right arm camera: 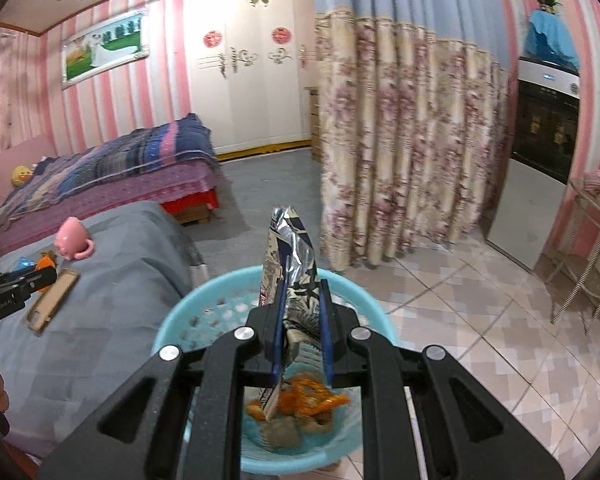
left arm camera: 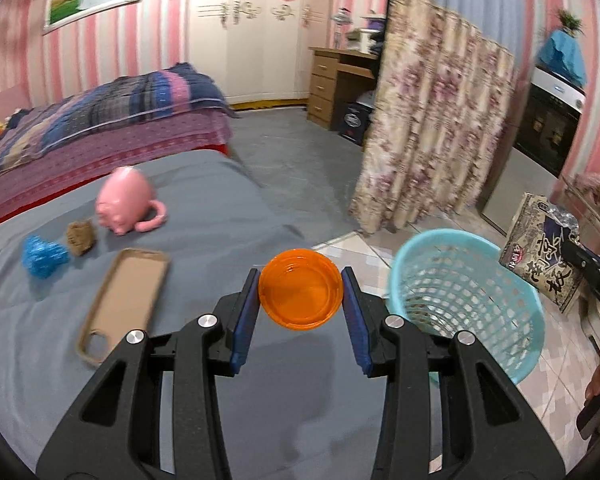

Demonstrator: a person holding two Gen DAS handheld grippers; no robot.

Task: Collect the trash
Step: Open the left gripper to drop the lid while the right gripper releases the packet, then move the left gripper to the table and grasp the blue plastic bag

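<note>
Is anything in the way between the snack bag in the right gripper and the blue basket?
Nothing visible. The right gripper holds the snack bag directly above the open mouth of the blue basket; only trash already lying inside shows below it. The left gripper, holding the orange lid, is off to the side.

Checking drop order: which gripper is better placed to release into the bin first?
Right. The right gripper holds the snack bag directly over the blue basket. The left gripper, holding the orange lid, is beside it, above the bed.
</note>
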